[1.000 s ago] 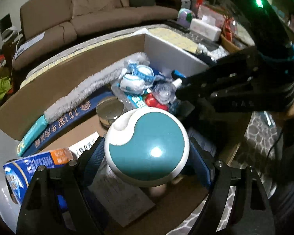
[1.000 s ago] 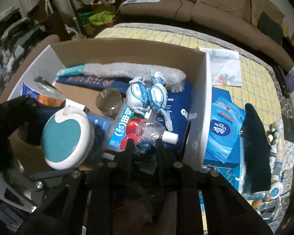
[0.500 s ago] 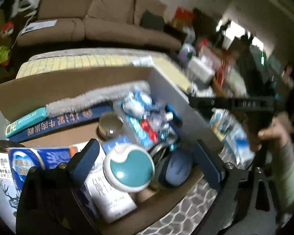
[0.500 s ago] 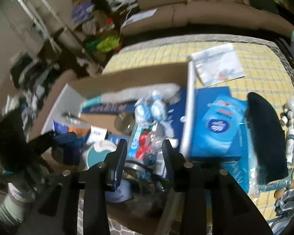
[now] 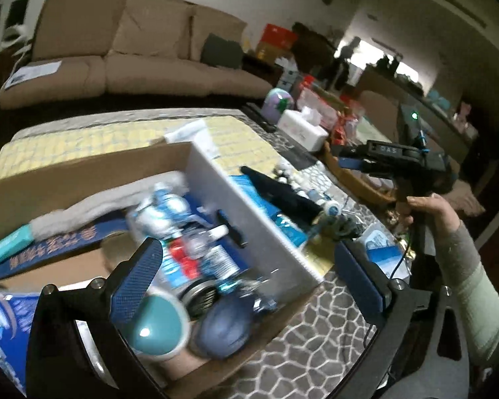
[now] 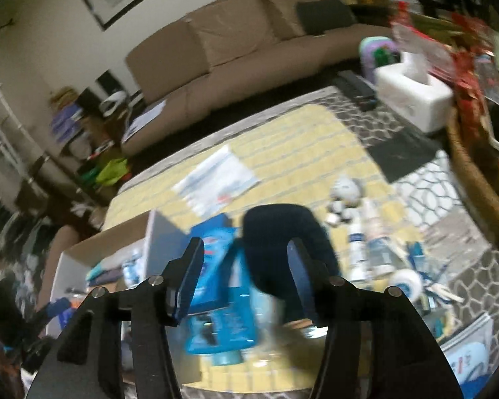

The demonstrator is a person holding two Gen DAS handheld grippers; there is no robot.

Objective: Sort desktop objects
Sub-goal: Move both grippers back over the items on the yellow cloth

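A cardboard box (image 5: 83, 173) holds several items: a white and teal round container (image 5: 156, 326), a grey-blue round pouch (image 5: 223, 329), blue-wrapped packets (image 5: 166, 206) and a white duster (image 5: 93, 212). My left gripper (image 5: 249, 276) is open and empty above the box's near corner. My right gripper (image 6: 246, 272) is open and empty, raised over blue tissue packs (image 6: 216, 266) and a dark folded object (image 6: 282, 232) beside the box (image 6: 123, 239). The right gripper also shows in the left wrist view (image 5: 349, 163), held in a hand.
Small bottles and toiletries (image 6: 366, 232) lie on the yellow checked cloth (image 6: 282, 139). A clear packet (image 6: 216, 179) lies further back. A white tissue box (image 6: 415, 96) and a wicker basket (image 6: 475, 179) stand to the right. A brown sofa (image 5: 133, 66) is behind.
The left gripper let go of the teal round container in the box, opened and lifted away. The right gripper rose, swung right over the tissue packs and opened.
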